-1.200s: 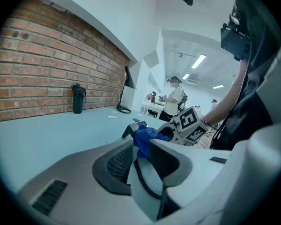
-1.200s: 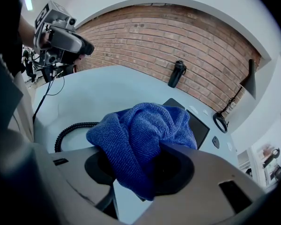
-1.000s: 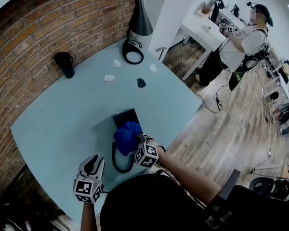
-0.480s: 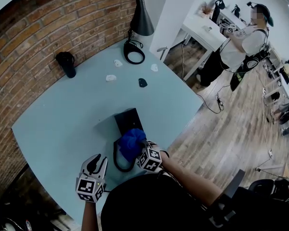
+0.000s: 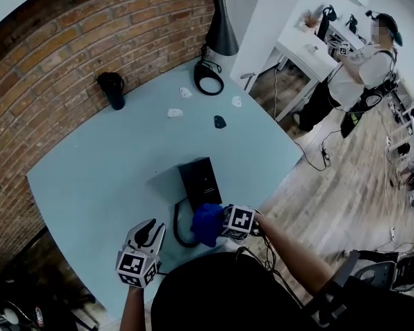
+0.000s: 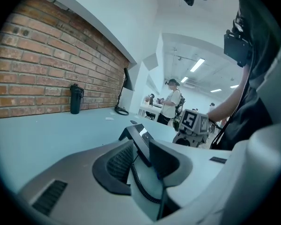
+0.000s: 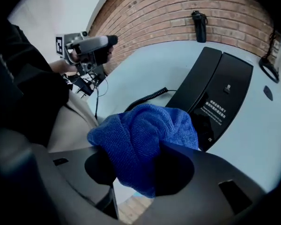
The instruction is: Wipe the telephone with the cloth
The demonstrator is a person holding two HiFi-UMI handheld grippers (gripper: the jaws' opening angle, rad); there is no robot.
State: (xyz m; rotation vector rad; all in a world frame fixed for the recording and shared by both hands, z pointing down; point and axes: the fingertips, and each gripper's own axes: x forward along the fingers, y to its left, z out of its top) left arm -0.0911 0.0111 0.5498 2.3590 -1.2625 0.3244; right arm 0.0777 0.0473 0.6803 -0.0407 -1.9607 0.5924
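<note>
Pinches the blue cloth (image 7: 145,130) as a soft bunch in the right gripper (image 7: 139,170), with a wad left bulging past the jaws. Holds it at the near end of the black telephone (image 7: 220,90), touching or just above; hard to tell which. Holds the left gripper (image 6: 141,158) empty, jaws a little apart, near the coiled cord (image 5: 176,227) on the pale blue surface (image 5: 103,171). Probably light, limp and grippy: best taken by the gathered middle. Smooth, likely light telephone; may slide under a push, so worth steadying by its body.
</note>
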